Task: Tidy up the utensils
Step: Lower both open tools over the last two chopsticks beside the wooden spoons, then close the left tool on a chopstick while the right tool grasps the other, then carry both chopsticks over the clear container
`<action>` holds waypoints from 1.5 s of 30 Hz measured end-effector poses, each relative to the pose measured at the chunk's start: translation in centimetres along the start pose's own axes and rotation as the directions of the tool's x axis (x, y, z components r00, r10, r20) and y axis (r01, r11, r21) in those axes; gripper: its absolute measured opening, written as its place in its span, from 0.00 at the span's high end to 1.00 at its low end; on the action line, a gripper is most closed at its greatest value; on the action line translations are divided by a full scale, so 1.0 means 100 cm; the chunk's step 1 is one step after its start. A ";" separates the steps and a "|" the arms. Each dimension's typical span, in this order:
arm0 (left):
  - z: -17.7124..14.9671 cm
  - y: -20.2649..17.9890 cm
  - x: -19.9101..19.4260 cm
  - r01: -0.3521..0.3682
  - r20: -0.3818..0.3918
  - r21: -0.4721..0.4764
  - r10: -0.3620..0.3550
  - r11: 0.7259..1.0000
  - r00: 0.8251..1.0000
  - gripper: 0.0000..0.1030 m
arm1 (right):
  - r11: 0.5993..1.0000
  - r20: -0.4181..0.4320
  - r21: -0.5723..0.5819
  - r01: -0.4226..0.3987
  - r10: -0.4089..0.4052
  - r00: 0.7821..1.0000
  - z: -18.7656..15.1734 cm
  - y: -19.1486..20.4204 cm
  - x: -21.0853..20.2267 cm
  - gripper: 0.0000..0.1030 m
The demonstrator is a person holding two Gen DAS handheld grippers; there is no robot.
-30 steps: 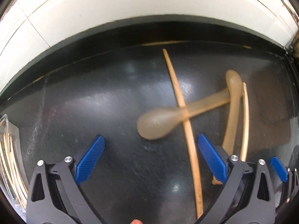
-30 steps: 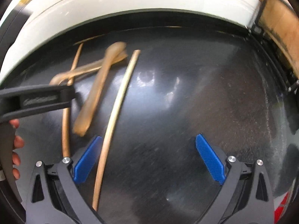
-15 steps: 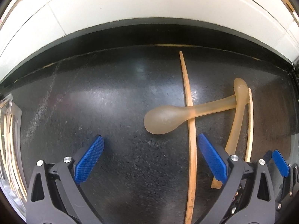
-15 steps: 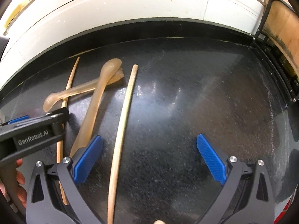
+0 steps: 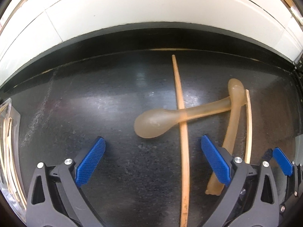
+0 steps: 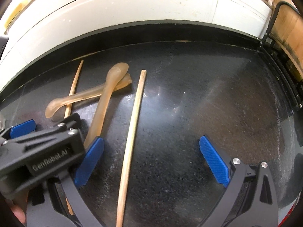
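Note:
Two translucent tan spoons lie crossed on the black countertop. One spoon lies across a wooden chopstick; the other spoon runs lengthwise beside a second chopstick. My left gripper is open and empty, with the first chopstick between its fingers. In the right wrist view the spoons sit left, and the second chopstick lies between the fingers of my open, empty right gripper. The left gripper's body covers the lower left.
A clear plastic tray holding wooden sticks stands at the far left edge. A white tiled wall backs the counter. A black wire rack and a wooden board stand at the right.
Both grippers have moved slightly forward and lower over the utensils. The left gripper's body now reaches further into the right wrist view. The utensils have not moved.

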State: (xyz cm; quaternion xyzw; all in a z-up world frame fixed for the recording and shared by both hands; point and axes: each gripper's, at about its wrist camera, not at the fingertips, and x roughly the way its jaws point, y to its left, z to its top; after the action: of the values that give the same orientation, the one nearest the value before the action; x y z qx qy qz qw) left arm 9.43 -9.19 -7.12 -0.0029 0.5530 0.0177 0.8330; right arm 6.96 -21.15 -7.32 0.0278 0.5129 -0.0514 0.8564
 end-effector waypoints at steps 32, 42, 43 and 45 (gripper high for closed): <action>-0.015 0.018 -0.043 0.098 0.038 0.011 -0.099 0.995 0.994 0.95 | 0.999 0.016 -0.006 -0.041 0.041 0.999 -0.019 -0.033 -0.027 0.93; -0.044 0.057 -0.107 0.156 0.095 0.054 -0.161 0.986 0.982 0.95 | 0.994 0.066 0.019 -0.110 0.109 0.992 -0.044 -0.025 -0.085 0.93; -0.054 0.063 -0.108 0.155 0.100 0.047 -0.159 0.987 0.982 0.95 | 0.993 0.067 0.018 -0.119 0.118 0.991 -0.045 -0.020 -0.088 0.93; -0.059 0.080 -0.117 0.151 0.110 0.032 -0.153 0.988 0.982 0.95 | 0.990 0.063 0.012 -0.140 0.139 0.988 -0.044 -0.005 -0.091 0.93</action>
State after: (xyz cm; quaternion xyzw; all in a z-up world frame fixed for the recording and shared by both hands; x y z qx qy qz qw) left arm -0.82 -1.62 1.53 -0.0341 0.5038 -0.0524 0.8615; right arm -1.27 -20.63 -1.36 0.0691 0.4826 0.0033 0.8731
